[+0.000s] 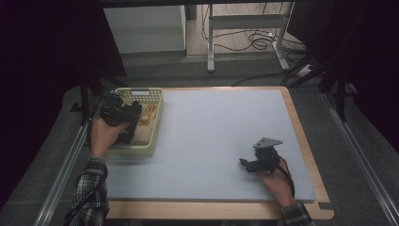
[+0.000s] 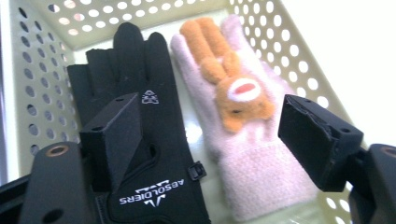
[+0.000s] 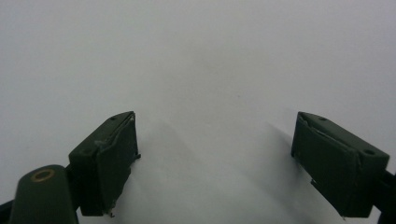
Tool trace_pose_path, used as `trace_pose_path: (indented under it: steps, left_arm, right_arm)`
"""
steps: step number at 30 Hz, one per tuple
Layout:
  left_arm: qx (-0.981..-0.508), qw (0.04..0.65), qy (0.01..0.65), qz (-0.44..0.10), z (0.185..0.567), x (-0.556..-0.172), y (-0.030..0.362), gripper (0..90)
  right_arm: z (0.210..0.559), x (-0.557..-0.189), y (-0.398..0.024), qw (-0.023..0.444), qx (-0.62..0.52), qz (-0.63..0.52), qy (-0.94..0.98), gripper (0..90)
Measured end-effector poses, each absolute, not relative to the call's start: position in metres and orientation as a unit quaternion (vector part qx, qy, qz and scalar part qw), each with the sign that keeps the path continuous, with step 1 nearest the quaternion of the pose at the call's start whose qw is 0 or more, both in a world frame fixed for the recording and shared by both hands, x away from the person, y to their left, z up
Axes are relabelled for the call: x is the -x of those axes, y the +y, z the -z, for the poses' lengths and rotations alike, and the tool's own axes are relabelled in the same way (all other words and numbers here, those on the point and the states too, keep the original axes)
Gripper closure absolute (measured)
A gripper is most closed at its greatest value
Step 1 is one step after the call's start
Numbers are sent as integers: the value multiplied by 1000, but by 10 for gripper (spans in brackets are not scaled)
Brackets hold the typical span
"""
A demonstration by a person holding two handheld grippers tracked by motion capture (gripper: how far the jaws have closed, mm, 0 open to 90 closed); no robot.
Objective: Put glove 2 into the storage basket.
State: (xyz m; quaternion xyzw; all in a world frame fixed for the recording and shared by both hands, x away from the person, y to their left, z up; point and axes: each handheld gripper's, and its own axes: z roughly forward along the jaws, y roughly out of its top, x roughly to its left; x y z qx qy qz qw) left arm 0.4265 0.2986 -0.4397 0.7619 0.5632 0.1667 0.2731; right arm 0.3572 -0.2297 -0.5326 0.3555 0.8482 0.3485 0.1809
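Note:
A pale yellow perforated basket stands at the table's left edge. In the left gripper view, a black glove with white lettering lies flat in the basket beside a pink fleece glove that bears an orange plush animal. My left gripper hovers just above both gloves, its jaws wide apart and touching neither. From above, the left gripper sits over the basket, held by a hand in a plaid sleeve. My right gripper rests low at the right, and its own view shows it open over bare mat.
A grey mat covers a wooden tabletop whose edge shows in front. Metal rails run along both sides. Beyond the table are desk legs and loose cables on the floor.

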Motion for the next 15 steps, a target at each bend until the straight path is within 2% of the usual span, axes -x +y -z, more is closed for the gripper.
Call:
trace_pose_path:
  steps: [15]
  left_arm:
    - [-776,299,530,-163,439,-409,283,128]
  right_arm:
    - [533,-357,-230,181,-356,-348,848,141]
